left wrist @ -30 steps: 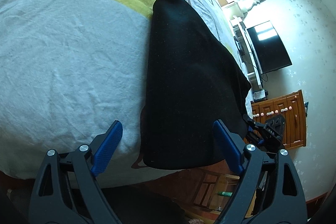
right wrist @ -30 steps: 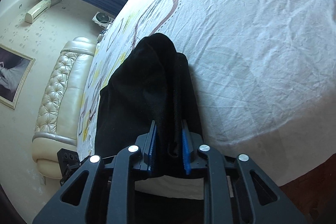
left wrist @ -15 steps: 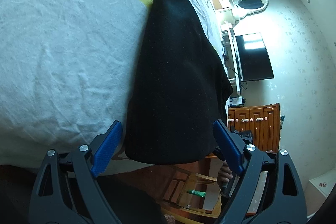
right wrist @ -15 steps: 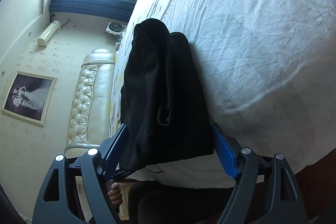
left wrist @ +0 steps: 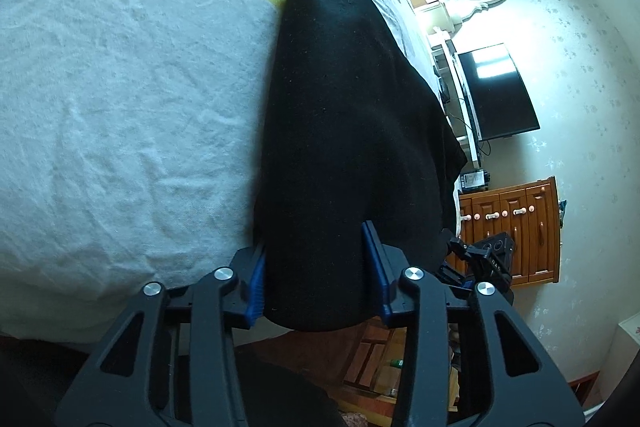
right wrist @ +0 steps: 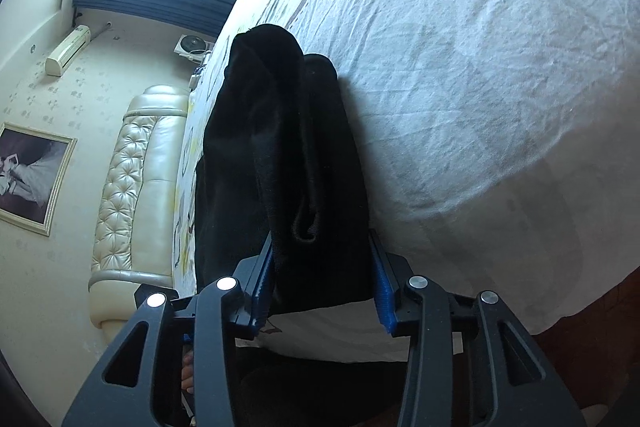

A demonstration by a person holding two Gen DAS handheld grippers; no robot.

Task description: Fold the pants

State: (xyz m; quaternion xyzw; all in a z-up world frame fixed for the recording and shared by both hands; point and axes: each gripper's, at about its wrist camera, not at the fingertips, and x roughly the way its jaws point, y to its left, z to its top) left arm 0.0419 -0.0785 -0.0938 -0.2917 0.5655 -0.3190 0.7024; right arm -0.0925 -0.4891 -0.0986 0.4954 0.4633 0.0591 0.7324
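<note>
A wide bed under a crumpled white sheet with yellow patches (left wrist: 120,99) carries one pair of black, soft-knit pants (left wrist: 352,115), already doubled into a long narrow strip. It lies at the near edge of the bed, with its long axis running straight away from both tools and its near end overhanging the edge. There are two hand-held grippers, one at each near corner. The left hand-held gripper (left wrist: 316,275) has just been closing, and its blue pads bracket the left part of that end and appear to squeeze the fabric. The right hand-held gripper (right wrist: 322,279) has likewise been narrowing; its left pad touches the cloth, while the right pad's contact is unclear. Neither hand is nearer. The next fold probably carries this end forward along the strip.
</note>
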